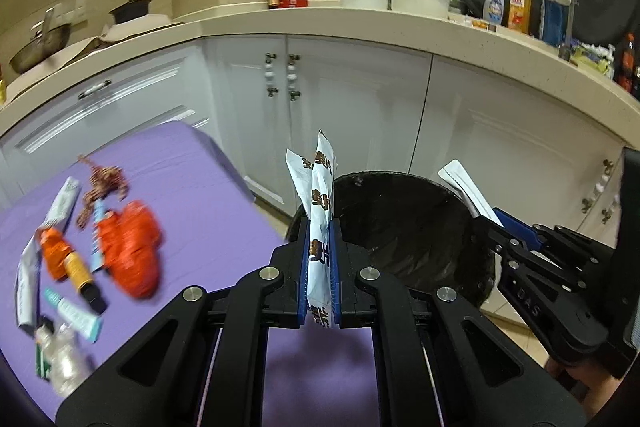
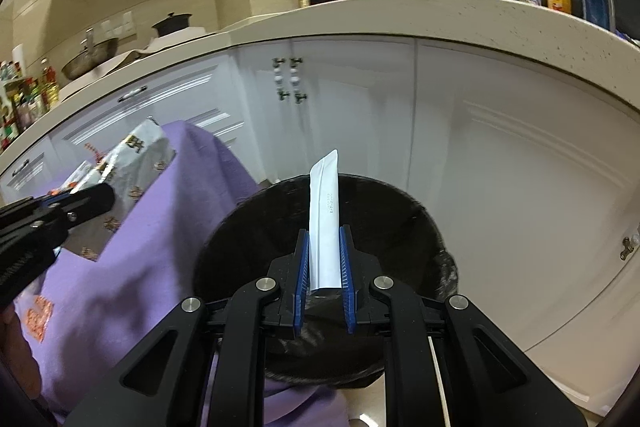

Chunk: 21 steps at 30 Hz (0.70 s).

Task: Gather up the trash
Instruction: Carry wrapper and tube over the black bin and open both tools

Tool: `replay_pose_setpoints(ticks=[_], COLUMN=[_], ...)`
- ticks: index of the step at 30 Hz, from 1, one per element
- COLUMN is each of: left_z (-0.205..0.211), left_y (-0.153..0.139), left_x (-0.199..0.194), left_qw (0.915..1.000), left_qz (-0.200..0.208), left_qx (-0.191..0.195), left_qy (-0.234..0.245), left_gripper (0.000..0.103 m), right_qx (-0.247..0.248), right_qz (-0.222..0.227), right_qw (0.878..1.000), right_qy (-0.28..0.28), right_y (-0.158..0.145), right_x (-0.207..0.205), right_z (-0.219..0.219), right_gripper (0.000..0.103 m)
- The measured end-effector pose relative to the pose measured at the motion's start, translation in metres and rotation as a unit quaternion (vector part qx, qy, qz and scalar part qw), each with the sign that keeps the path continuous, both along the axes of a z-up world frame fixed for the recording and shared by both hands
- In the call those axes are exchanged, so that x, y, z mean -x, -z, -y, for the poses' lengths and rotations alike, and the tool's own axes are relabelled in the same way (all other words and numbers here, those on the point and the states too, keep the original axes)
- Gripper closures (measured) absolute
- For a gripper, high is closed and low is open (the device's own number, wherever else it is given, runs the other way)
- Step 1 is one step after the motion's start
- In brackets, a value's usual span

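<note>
Starting at my far left, the purple surface (image 1: 192, 195) carries the trash I have yet to collect: an orange crumpled bag (image 1: 130, 247), an orange bottle (image 1: 68, 259), a small tube (image 1: 74, 315) and a clear plastic bottle (image 1: 62, 351), all lying close together and blurred in my left wrist view. Next over, my left tongs (image 1: 319, 263) are clamped on a white snack wrapper (image 1: 320, 195) that stands upright between the blue pads, hanging just at the near-left rim of the black trash bin (image 1: 412, 227). I judge this one is not yet over the opening, so letting go here could drop it onto the surface or the floor. Further right, my right tongs (image 2: 325, 267) hold a narrow white sachet (image 2: 325, 219); the pads sit against its edges, squarely above the bin. The risk there is that light film clings to a pad when I release, or catches the liner's edge. With both tools crowding one bin, I could also knock them together.
</note>
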<state>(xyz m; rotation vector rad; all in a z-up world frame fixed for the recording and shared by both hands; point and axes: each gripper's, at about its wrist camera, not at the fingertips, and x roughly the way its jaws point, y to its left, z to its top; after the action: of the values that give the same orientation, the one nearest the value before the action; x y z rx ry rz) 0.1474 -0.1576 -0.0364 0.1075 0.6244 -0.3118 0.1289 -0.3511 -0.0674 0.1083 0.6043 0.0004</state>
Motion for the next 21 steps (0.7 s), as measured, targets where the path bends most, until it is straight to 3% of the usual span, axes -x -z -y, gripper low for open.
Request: replay_pose_setpoints(ticks=[7,9,11,13,21], left_z=[0.032,0.036,0.040,0.040,0.035], left_y=[0.014,0.018,0.022,0.024,0.020], left_x=[-0.033,-0.039,-0.043,-0.044,-0.039], left_qw=[0.9997,0.9996,0.9994,0.9993,0.9994], left_qz=[-0.017,-0.018,-0.022,-0.028,-0.026], left_qx=[-0.017,-0.022,-0.028,-0.025,-0.022], left_qy=[-0.002,-0.005,-0.005,-0.005,-0.005], left_gripper=[0.089,0.085,0.072,0.066,0.058], right_qx=[-0.007,-0.011,-0.015,-0.017,-0.012], right_qz=[-0.010,-0.014,-0.020,-0.021,-0.012], right_qw=[1.000,1.000,0.999,0.999,0.999], right_qy=[0.011,0.018,0.024,0.025,0.034], right_y=[0.014,0.020,0.025,0.026,0.016], right_x=[-0.021,-0.026,-0.030,-0.030,-0.017], right_z=[0.018,0.022,0.025,0.026,0.026], right_gripper=[0.085,0.068,0.061,0.061,0.057])
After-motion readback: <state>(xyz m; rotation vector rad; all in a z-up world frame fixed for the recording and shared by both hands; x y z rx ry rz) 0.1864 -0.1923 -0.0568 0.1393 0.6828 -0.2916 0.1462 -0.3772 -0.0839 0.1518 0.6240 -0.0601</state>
